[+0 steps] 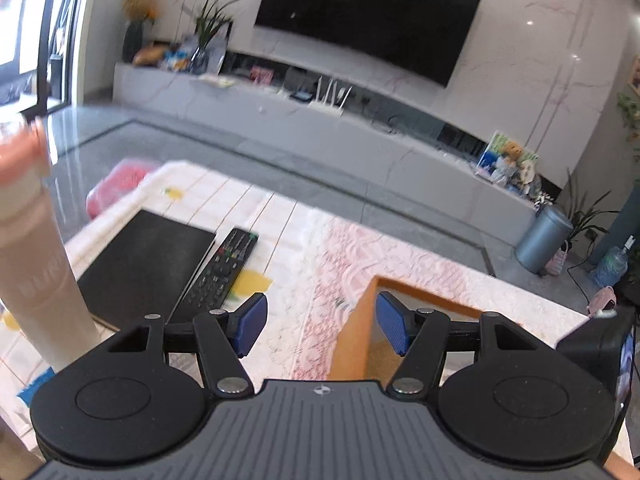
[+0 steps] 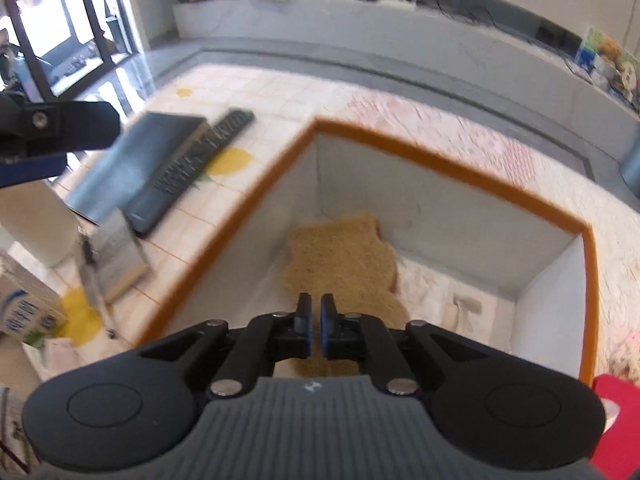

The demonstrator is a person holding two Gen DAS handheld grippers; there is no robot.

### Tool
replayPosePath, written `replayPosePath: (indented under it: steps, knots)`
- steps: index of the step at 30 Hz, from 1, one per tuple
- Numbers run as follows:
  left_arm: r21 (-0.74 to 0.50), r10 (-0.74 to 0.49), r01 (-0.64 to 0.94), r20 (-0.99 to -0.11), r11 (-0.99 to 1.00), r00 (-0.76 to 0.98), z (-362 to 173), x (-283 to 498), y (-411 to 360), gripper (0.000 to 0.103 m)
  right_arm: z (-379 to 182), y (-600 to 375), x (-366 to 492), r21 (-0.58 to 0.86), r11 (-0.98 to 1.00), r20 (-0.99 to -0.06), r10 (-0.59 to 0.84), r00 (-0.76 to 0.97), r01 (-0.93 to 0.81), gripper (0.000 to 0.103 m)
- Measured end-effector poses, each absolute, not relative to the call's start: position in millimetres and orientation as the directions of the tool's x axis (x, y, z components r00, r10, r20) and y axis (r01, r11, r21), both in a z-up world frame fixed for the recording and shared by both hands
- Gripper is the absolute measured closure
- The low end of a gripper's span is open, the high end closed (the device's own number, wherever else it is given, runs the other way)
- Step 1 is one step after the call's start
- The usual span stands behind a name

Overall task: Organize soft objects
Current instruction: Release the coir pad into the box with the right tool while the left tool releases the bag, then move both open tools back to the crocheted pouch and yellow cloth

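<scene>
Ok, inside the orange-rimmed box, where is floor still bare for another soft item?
The orange-rimmed box has bare floor along its left wall, beside the tan fuzzy piece, which fills the far middle. The near right corner holds pale fabric. Outside, the tablecloth left of the box is crowded by the remote and black tablet.

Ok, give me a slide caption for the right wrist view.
Right claw, nearly shut and empty, above an orange-rimmed box holding a tan fuzzy cloth.
</scene>
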State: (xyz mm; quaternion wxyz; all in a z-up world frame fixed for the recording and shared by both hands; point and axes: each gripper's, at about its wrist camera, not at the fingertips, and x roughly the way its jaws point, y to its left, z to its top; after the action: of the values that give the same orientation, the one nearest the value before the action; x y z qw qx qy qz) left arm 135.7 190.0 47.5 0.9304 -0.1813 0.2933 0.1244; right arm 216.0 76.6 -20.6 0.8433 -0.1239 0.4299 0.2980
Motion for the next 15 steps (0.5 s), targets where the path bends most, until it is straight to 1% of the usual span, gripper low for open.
replayPosePath:
  steps: [1,2,3,5,7,8,9,10,13,15]
  knots:
    - [-0.261,0.121,-0.327,-0.584,0.908,0.803,52,132,186,0.03,-14,76,212,0.029,0.787,-0.789,0.397,0.469,-0.617,0.084]
    - [-0.257,0.114,-0.31,-0.573,0.915,0.811,57,130,182,0.03,-8,74,208,0.012,0.785,-0.776,0.398,0.489,-0.62,0.06]
    - [-0.25,0.108,-0.292,-0.561,0.923,0.82,60,126,178,0.03,-1,72,204,0.003,0.781,-0.761,0.408,0.506,-0.625,0.051]
    - [-0.215,0.109,-0.269,-0.554,0.939,0.825,66,123,167,0.03,12,64,196,0.006,0.767,-0.734,0.44,0.518,-0.642,0.051]
    - [-0.191,0.122,-0.263,-0.541,0.946,0.832,71,119,158,0.03,26,52,189,0.02,0.759,-0.708,0.47,0.527,-0.651,0.047]
    - [-0.195,0.126,-0.265,-0.531,0.944,0.838,74,116,154,0.03,32,46,186,0.025,0.755,-0.699,0.482,0.528,-0.656,0.042]
    - [-0.208,0.123,-0.265,-0.519,0.941,0.846,78,113,150,0.03,38,40,183,0.027,0.748,-0.693,0.492,0.526,-0.663,0.034]
    - [-0.228,0.113,-0.259,-0.507,0.939,0.854,81,110,147,0.03,43,34,180,0.023,0.739,-0.688,0.5,0.525,-0.674,0.031]
    - [-0.284,0.06,-0.225,-0.491,0.932,0.869,90,104,136,0.03,62,10,166,-0.034,0.72,-0.658,0.506,0.558,-0.693,0.03]
    - [-0.298,0.035,-0.201,-0.483,0.933,0.875,97,100,128,0.029,77,-13,159,-0.08,0.736,-0.622,0.49,0.611,-0.672,0.022]
